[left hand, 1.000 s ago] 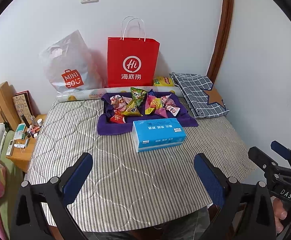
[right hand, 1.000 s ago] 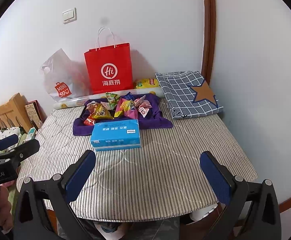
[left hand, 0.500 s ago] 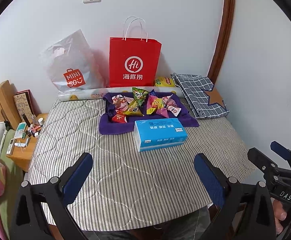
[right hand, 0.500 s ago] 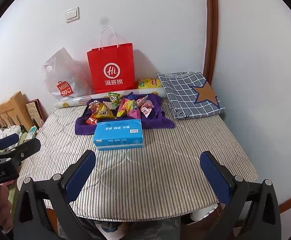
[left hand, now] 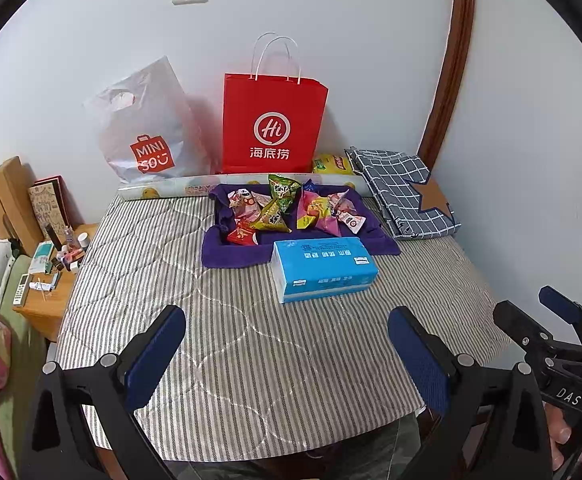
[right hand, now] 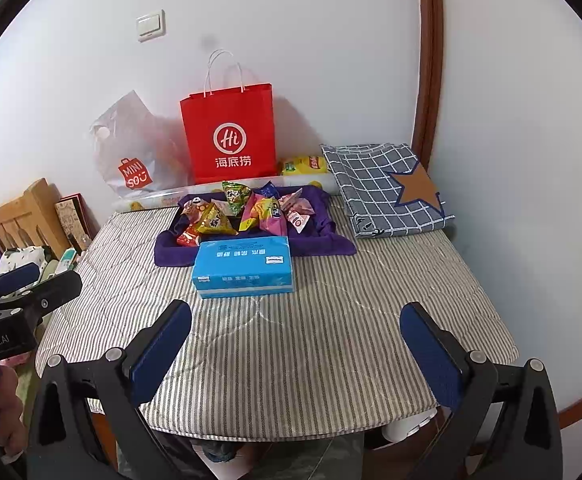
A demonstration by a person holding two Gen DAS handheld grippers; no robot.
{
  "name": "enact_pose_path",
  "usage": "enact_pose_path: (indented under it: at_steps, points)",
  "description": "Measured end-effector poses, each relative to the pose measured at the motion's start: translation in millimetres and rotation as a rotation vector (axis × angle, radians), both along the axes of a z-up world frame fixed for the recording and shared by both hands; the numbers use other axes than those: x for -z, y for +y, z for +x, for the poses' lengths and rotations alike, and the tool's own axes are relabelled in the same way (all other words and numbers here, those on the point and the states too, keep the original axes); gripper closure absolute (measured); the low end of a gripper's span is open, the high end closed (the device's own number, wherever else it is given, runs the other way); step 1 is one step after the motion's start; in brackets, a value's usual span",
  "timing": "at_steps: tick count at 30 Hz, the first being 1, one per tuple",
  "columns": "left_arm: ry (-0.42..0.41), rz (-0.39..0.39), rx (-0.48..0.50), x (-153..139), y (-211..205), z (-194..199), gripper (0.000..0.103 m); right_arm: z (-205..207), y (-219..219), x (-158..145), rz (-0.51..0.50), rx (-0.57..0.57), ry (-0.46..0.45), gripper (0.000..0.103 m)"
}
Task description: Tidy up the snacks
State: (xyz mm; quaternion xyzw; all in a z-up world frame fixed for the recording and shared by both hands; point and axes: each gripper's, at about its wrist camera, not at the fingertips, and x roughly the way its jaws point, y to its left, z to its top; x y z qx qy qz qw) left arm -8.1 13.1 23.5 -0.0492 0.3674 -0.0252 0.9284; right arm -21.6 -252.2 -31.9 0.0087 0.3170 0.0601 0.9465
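Several small snack packets [left hand: 287, 210] lie piled on a purple cloth [left hand: 227, 254] at the far middle of the striped table; they also show in the right wrist view [right hand: 247, 210]. A blue tissue pack [left hand: 323, 268] lies just in front of the cloth. A red paper bag [left hand: 273, 120] stands behind against the wall. My left gripper [left hand: 287, 336] is open and empty above the table's near edge. My right gripper [right hand: 297, 340] is open and empty, also near the front edge, to the right of the left one.
A grey Miniso plastic bag [left hand: 147, 132] leans on the wall left of the red bag. A yellow packet [left hand: 333, 164] and a folded checked cloth [left hand: 403, 196] lie at the back right. A cluttered wooden bedside table [left hand: 47, 280] stands left of the table.
Both views have crept slightly forward and up toward the snacks. The grippers stay open and nothing on the table has moved.
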Motion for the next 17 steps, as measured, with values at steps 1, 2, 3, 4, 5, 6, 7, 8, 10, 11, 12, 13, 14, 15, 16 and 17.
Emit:
enact_pose_path:
  at_steps: [1,2,3,4,5,6,7,8,10,11,12,13,14,15,16,17]
  points:
    - [-0.001,0.000,0.000,0.0,-0.1,-0.3,0.001,-0.1,0.1,0.0,0.000,0.001,0.000,0.000]
    - [-0.002,0.002,0.000,0.0,0.0,0.0,0.001,-0.1,-0.1,0.0,0.000,0.001,-0.001,0.000]
    - [-0.002,0.003,-0.001,-0.1,-0.1,-0.2,0.001,-0.1,0.3,0.0,0.001,0.001,-0.001,0.000]
    - [-0.002,0.001,-0.002,-0.1,0.2,-0.2,0.001,-0.3,0.5,0.0,0.000,0.000,-0.002,0.000]
    - [-0.004,-0.001,-0.002,-0.4,0.8,-0.3,0.001,-0.3,1.1,0.0,0.000,-0.001,-0.003,0.000]
    - [-0.004,-0.003,-0.003,-1.1,0.9,-0.6,0.001,-0.1,1.9,0.1,0.000,-0.002,-0.004,0.000]
    - [-0.003,-0.004,-0.004,-0.9,1.2,0.1,0.001,0.3,1.7,0.5,0.000,-0.002,-0.003,0.000]
    - [-0.003,-0.003,-0.004,-1.1,1.0,0.6,0.001,0.7,2.1,0.9,0.002,-0.004,-0.002,0.000]
    - [-0.003,-0.004,-0.006,-1.4,0.5,0.1,0.001,1.6,2.5,1.4,0.006,-0.006,-0.002,0.000]
    - [0.000,-0.008,-0.005,-1.0,0.8,1.2,0.001,2.2,2.2,1.9,0.011,-0.006,-0.001,0.000]
    - [0.002,-0.012,-0.002,-1.2,0.6,1.0,0.001,3.2,1.8,2.3,0.014,-0.006,0.000,0.000]
    - [0.002,-0.013,0.000,-1.6,0.1,1.4,0.001,4.3,1.5,2.5,0.017,-0.005,0.000,0.000]
    - [0.001,-0.009,-0.001,-1.4,-0.2,2.6,0.001,4.6,1.3,2.7,0.017,-0.004,-0.001,0.000]
    - [0.001,-0.007,-0.002,-1.4,-0.6,2.9,0.001,5.4,1.1,3.0,0.016,-0.003,-0.002,0.000]
    - [0.000,-0.004,-0.003,-1.0,-0.7,4.3,0.001,7.1,0.8,3.6,0.014,-0.001,-0.001,0.000]
    - [-0.001,-0.004,-0.002,-0.5,-0.9,5.7,0.001,8.4,0.8,4.0,0.013,0.000,0.000,0.000]
